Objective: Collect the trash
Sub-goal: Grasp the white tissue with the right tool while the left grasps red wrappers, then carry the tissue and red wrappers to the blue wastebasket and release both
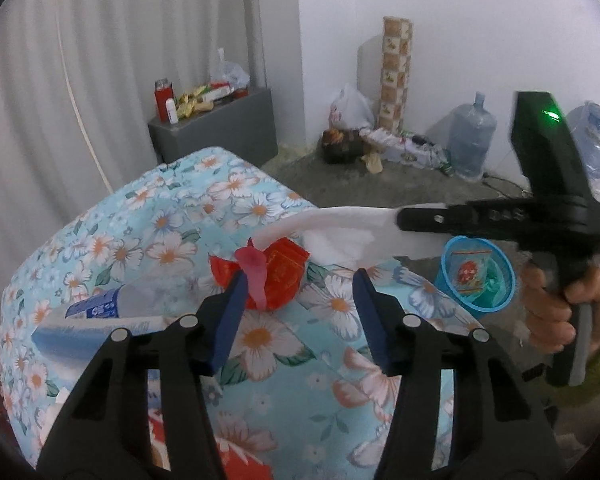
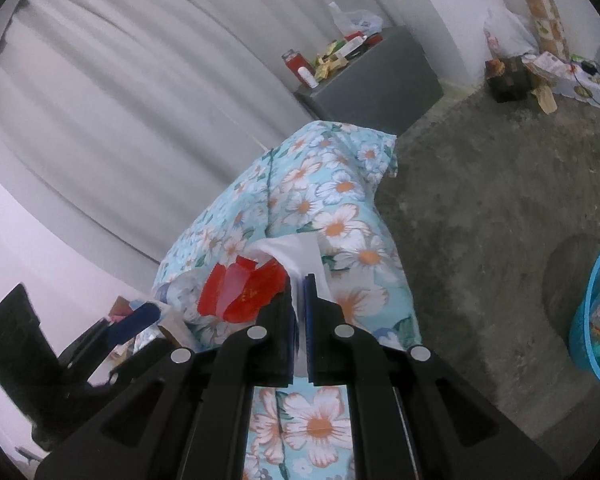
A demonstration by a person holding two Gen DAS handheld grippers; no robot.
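A crumpled red wrapper lies on the floral-clothed table, with a pink rubbery scrap draped over it. My left gripper hovers just short of the wrapper, jaws apart and nothing between them; the pink scrap is by its left fingertip. My right gripper is shut on a white tissue, held above the table's edge. In the left wrist view this tissue hangs out of the right gripper. A blue mesh bin stands on the floor below it, with some wrappers inside.
A clear plastic bottle with a blue label lies on the table's left side. Behind the table are a grey cabinet with clutter on top, a white curtain, water jugs and bags along the wall. The concrete floor spreads to the right.
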